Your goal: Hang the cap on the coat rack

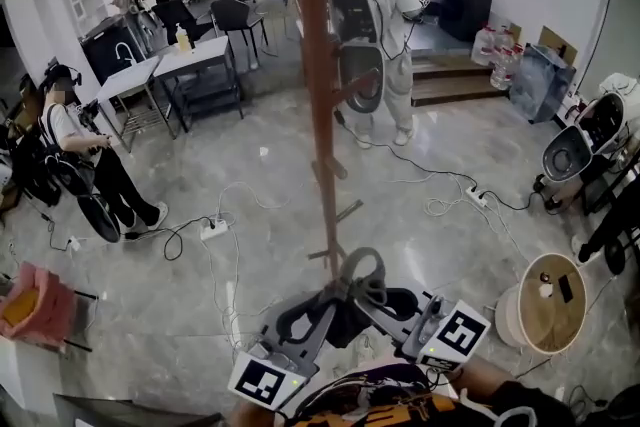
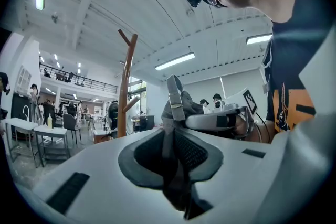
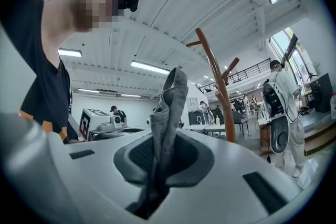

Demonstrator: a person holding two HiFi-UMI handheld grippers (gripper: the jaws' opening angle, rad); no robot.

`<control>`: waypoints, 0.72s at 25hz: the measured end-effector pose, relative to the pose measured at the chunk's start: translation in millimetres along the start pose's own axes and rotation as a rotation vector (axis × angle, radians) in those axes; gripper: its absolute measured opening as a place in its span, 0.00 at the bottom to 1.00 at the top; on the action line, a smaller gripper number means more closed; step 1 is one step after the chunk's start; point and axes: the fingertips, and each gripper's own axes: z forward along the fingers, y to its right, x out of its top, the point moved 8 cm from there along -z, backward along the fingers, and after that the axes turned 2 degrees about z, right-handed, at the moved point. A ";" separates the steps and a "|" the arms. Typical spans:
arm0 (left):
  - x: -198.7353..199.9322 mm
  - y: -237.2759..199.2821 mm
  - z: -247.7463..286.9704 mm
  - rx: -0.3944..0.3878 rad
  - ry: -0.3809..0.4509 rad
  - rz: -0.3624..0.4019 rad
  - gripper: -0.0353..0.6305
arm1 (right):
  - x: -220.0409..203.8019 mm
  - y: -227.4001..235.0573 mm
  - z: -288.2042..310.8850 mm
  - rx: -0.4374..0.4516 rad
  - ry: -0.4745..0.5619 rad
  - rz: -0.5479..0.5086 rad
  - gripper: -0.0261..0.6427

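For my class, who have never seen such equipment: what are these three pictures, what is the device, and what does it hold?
No robot here: a person holds hand-operated tongs in each hand. One picture comes from a head camera looking down; the other two from cameras riding on the tongs. The left tongs and right tongs both clamp a grey cap. The wooden coat rack stands ahead on the floor, where cables lie.

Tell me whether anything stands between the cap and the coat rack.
Nothing visible does. The left claw and right claw hold the cap up facing the rack, with only open air between.
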 end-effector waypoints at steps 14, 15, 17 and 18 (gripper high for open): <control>21.2 -46.6 77.0 0.097 0.031 0.051 0.17 | 37.6 98.4 31.2 0.129 0.019 0.008 0.11; 21.1 -48.7 79.1 0.103 0.030 0.052 0.17 | 38.3 102.1 33.2 0.136 0.016 0.009 0.11; 19.7 -52.4 82.9 0.113 0.021 0.051 0.17 | 39.4 108.7 36.7 0.145 0.005 0.009 0.11; 19.0 -54.8 84.8 0.115 0.017 0.049 0.17 | 39.7 111.8 38.9 0.146 0.000 0.009 0.11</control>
